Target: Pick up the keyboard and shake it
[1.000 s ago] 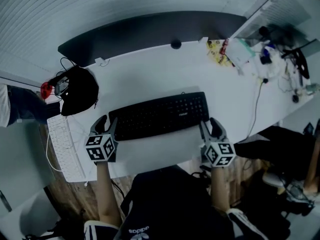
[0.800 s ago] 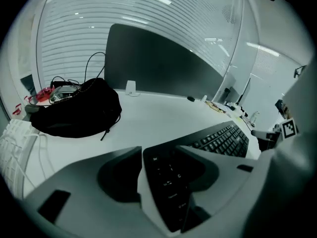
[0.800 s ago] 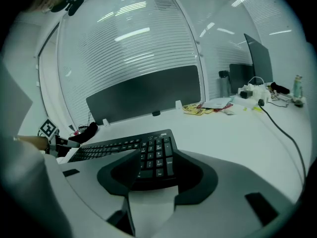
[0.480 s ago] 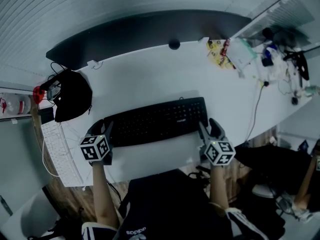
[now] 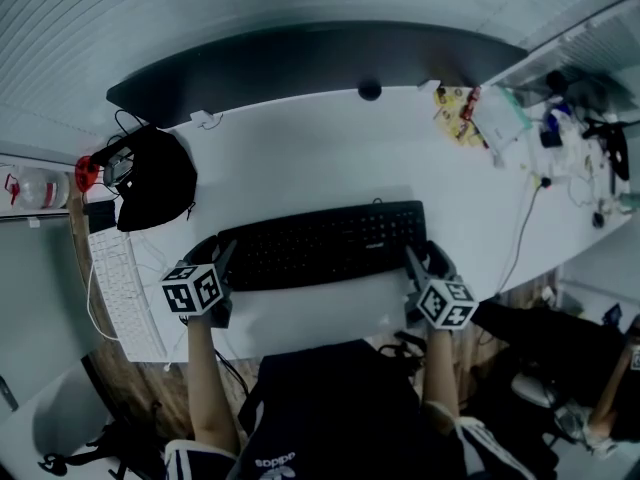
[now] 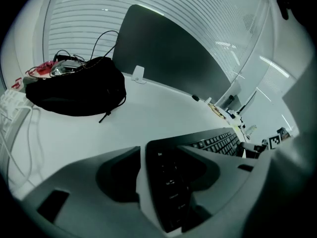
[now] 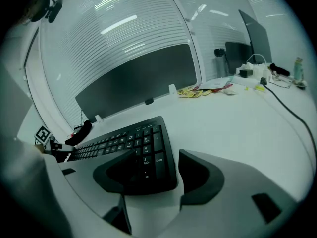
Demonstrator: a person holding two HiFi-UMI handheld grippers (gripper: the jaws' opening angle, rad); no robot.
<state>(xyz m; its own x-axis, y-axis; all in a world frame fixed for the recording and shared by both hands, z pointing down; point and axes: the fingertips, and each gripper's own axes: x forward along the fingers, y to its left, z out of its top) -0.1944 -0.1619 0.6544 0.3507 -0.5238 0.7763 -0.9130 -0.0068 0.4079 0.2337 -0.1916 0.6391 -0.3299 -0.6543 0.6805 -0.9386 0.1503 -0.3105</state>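
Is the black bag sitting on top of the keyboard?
No, the black bag lies on the white desk off to the left, well apart from the black keyboard.

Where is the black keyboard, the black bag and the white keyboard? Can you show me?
black keyboard [image 5: 320,245], head view, on its middle rows of keys.
black bag [image 5: 155,180], head view, on the middle of its fabric.
white keyboard [image 5: 127,293], head view, on its keys, halfway along.

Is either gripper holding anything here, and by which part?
Nothing held. The left gripper and right gripper are opening their jaws around both ends of the keyboard.
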